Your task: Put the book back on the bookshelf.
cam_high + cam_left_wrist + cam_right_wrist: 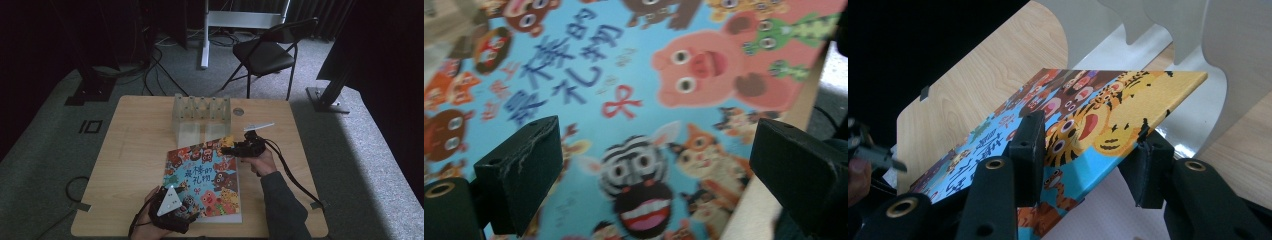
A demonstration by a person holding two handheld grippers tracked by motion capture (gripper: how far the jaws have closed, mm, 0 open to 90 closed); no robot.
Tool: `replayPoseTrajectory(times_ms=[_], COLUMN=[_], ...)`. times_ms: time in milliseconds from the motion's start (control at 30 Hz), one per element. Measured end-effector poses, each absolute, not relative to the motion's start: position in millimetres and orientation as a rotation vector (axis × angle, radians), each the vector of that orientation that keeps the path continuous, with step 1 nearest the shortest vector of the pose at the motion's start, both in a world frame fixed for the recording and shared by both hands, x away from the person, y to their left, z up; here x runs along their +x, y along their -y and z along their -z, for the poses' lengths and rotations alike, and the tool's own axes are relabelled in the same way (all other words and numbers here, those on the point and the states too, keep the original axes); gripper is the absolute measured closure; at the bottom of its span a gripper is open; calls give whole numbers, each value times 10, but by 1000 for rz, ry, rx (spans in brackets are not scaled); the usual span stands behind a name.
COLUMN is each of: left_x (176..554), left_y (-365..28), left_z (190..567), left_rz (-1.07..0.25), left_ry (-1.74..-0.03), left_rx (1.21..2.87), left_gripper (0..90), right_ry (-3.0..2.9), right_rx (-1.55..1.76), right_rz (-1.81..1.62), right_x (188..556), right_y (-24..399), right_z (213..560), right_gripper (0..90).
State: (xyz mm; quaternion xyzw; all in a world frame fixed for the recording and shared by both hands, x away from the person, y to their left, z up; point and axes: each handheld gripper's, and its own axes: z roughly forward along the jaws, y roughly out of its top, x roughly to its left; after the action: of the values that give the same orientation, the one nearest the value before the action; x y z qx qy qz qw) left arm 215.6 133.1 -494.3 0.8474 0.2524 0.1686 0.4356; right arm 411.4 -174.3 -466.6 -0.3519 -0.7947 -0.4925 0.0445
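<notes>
At the near left of the wooden table [130, 145], the left gripper [186, 214] hangs over the near left corner of the picture book [205, 180], its jaws spread wide with the bright animal cover beneath them and nothing between. The book reaches away from it toward the right gripper [229, 148], whose jaws straddle the far right corner, one on the cover and one beneath, that corner raised off the table. Just beyond that gripper stands a clear acrylic rack [201, 116].
</notes>
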Motion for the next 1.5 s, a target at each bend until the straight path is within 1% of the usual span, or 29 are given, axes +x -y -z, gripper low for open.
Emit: replayPoseTrajectory(times_ms=[167, 367, 533, 833, 1100, 1500], left_x=[2243, 2372, 2475, 2649, 2764, 2823], left_y=[-1463, -1593, -1665, -1844, -2007, -2102], left_z=[4963, 5014, 5042, 5058, 5087, 5072], left_rz=[-447, -434, -438, -431, -363, -348], left_ry=[-689, -761, -797, -867, -930, -953], left_rx=[2092, 2072, 2065, 2039, 1994, 1969], left_gripper=[71, 71, 71, 71, 71, 74], right_ry=[2429, 2431, 2438, 2469, 2479, 2468], right_rx=[-1074, -1069, -1048, -1028, -1030, -1055], right_rz=[1508, 1521, 1542, 1541, 1559, 1575], right_x=[4113, 4103, 4087, 4077, 4055, 4024], right_y=[1743, 1737, 1706, 1665, 1637, 1616], right_z=[4664, 4652, 4572, 4497, 4460, 4413], right_gripper=[570, 575, 597, 602, 609, 630])
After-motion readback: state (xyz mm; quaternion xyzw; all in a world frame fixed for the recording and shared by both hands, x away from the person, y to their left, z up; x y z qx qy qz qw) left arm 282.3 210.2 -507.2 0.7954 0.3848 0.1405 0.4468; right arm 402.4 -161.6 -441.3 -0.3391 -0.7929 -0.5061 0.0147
